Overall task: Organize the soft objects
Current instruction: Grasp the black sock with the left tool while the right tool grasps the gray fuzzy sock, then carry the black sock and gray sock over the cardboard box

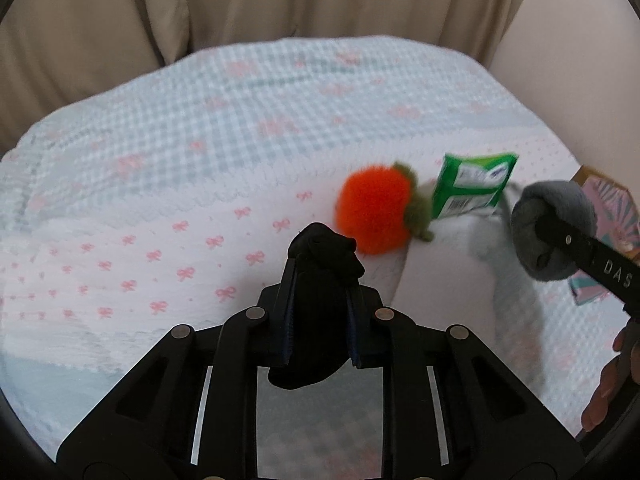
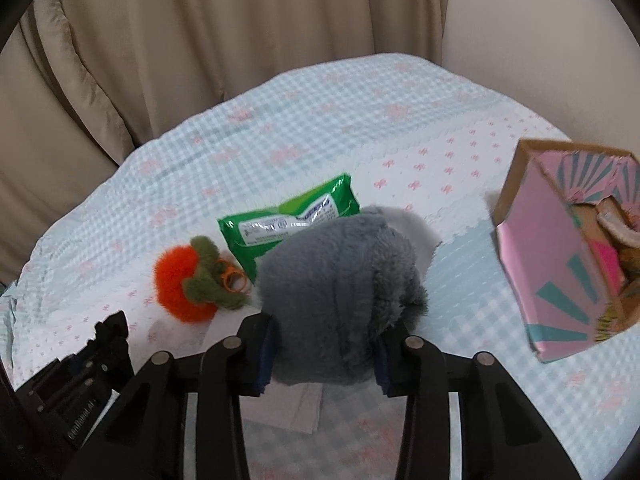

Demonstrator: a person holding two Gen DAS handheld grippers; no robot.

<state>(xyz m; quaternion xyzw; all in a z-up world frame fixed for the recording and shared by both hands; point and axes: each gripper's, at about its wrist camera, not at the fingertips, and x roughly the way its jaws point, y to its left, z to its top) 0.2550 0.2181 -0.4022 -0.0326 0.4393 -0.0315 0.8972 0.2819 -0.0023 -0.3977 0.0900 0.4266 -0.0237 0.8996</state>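
Left gripper (image 1: 320,276) pinches a black sock (image 1: 320,260) above the bedspread (image 1: 160,160); right gripper (image 2: 324,320) clamps a grey plush (image 2: 340,272). Beyond lie an orange pompom (image 2: 180,292) and green packet (image 2: 280,224). Far right, the pink box (image 2: 560,272) holds jumbled items, too blurred to identify.

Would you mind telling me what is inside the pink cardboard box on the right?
The pink box lies tilted with its open side showing. A beige fuzzy item and something bright pink are visible inside; the box wall hides anything deeper.
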